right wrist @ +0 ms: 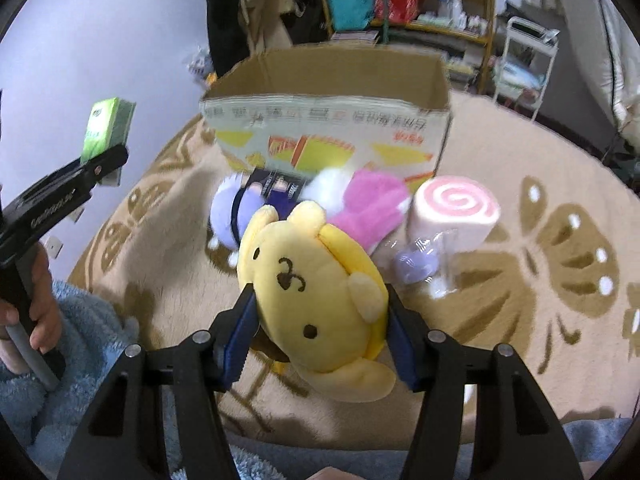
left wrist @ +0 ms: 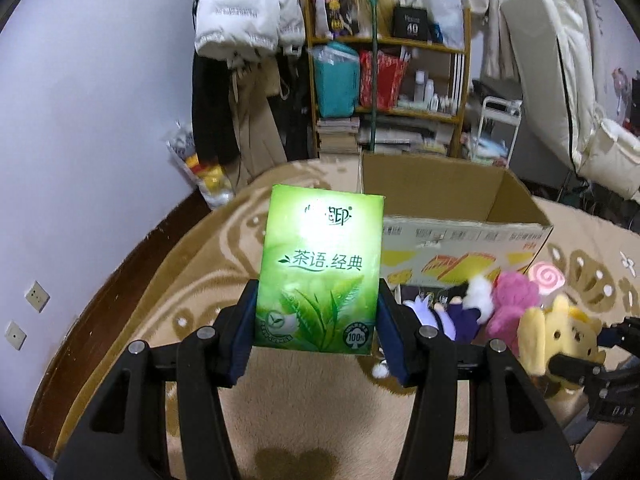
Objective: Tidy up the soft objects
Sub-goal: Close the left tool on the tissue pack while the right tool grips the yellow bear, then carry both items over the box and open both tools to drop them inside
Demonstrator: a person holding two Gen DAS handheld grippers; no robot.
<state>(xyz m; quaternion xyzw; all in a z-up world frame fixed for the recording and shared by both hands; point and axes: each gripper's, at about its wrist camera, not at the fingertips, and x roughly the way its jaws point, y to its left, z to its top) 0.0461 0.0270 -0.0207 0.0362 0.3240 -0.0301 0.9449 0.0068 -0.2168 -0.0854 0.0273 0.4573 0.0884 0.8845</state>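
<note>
Clamping the green tissue pack (left wrist: 318,268), the left gripper (left wrist: 318,336) has the cardboard box (left wrist: 460,216) at upper right; the right gripper (right wrist: 320,328), squeezing the yellow plush (right wrist: 316,288), sees it straight ahead.

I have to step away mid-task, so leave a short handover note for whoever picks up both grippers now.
Left gripper: shut on the green tissue pack, held in the air.
Right gripper: shut on the yellow plush.
The cardboard box stands open on the rug; its inside is out of view.
Left: both held items, plus the pink plush, purple plush and swirl roll in front of the box.
</note>
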